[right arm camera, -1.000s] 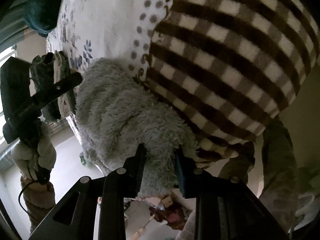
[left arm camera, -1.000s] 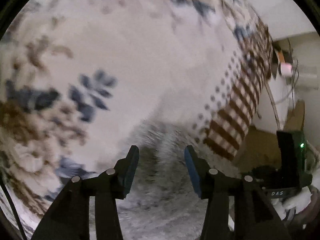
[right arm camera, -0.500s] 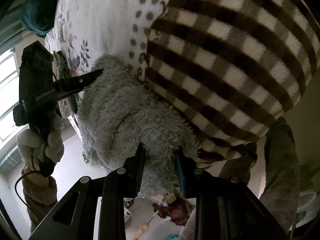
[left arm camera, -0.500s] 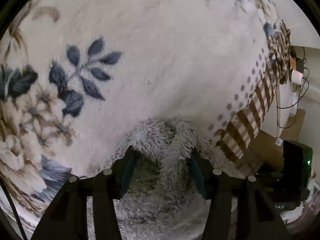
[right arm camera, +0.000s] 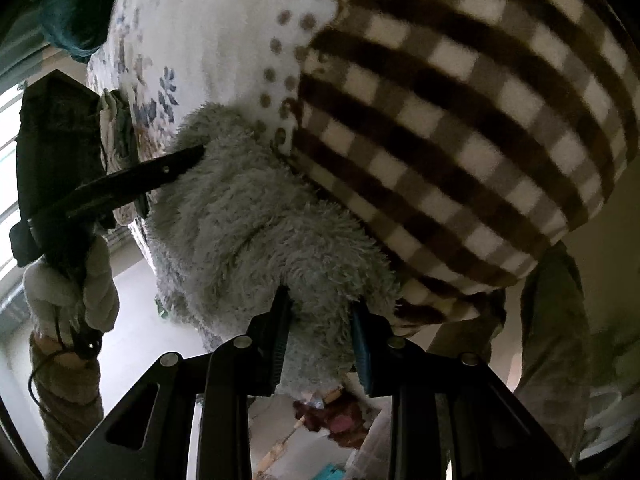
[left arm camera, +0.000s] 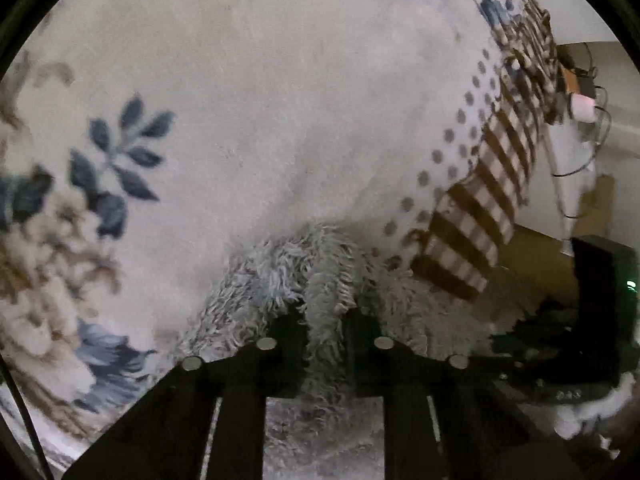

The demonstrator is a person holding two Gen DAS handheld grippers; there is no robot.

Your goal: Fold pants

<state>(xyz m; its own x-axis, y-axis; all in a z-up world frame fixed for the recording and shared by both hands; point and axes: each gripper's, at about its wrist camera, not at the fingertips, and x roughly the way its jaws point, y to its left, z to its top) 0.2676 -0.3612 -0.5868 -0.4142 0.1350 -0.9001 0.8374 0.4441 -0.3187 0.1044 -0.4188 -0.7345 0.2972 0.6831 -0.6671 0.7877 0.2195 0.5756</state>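
The pants (left arm camera: 316, 280) are pale grey-green and fluffy, lying at the edge of a bed. My left gripper (left arm camera: 326, 320) is shut on a fold of their fabric at the bottom centre of the left wrist view. In the right wrist view the pants (right arm camera: 256, 224) hang over the bed edge. My right gripper (right arm camera: 320, 320) is shut on a thick bunch of them. The left gripper (right arm camera: 192, 156) shows there too, at the far side of the pants, held by a gloved hand (right arm camera: 68, 292).
The bed is covered by a white fleece blanket with blue flowers (left arm camera: 116, 160) and a brown checked border (right arm camera: 460, 120). Cables and a white plug (left arm camera: 582, 108) sit at the wall to the right. A dark teal cloth (right arm camera: 76, 12) lies far off on the bed.
My left gripper moved down onto the pants and closed from wide open onto a fold of fabric. My right gripper stayed shut on its bunch.
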